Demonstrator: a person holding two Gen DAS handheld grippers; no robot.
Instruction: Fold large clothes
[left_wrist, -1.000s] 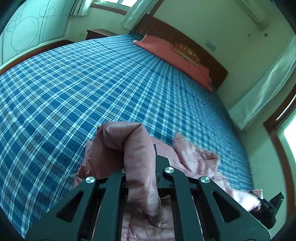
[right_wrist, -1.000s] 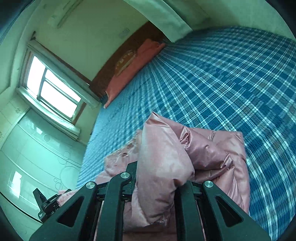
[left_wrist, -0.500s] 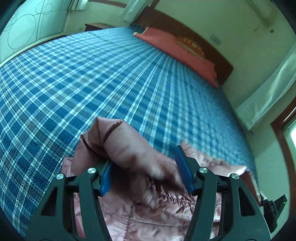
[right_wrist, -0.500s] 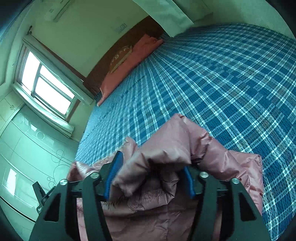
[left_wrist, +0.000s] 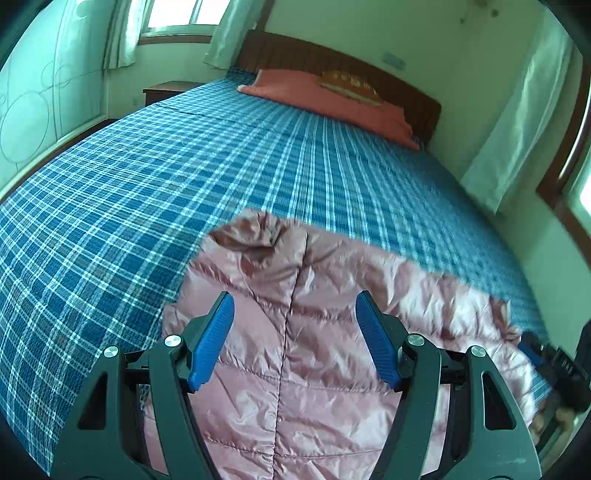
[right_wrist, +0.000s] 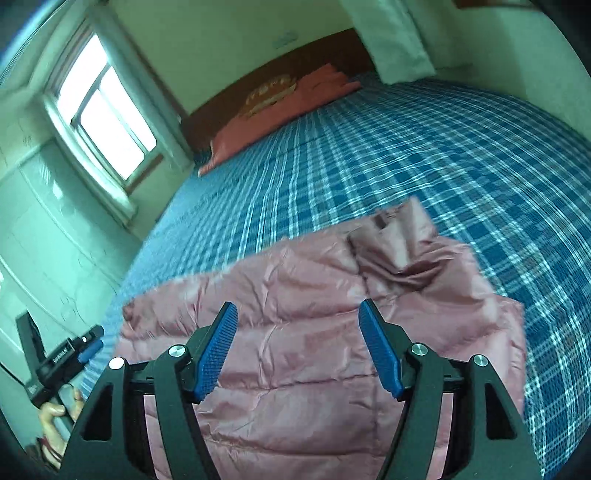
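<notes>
A pink quilted puffer jacket lies spread on the blue plaid bed, its far edge rumpled into a small bunch. My left gripper hovers just above the jacket with its jaws opening, blue pads clear of the cloth, nothing pinched. In the right wrist view the same jacket lies below my right gripper, whose jaws are also opening and hold nothing. A folded flap sticks up at the jacket's far right corner. Each gripper shows at the other view's edge: right gripper, left gripper.
Red pillows lie against a dark wooden headboard at the bed's far end. A nightstand and pale wardrobe doors stand on the left, curtains on the right. A hand holds the left gripper.
Both grippers were shut on raised folds of the jacket a second ago; both have let go and opened. The cloth has dropped and now lies flatter on the bed.
</notes>
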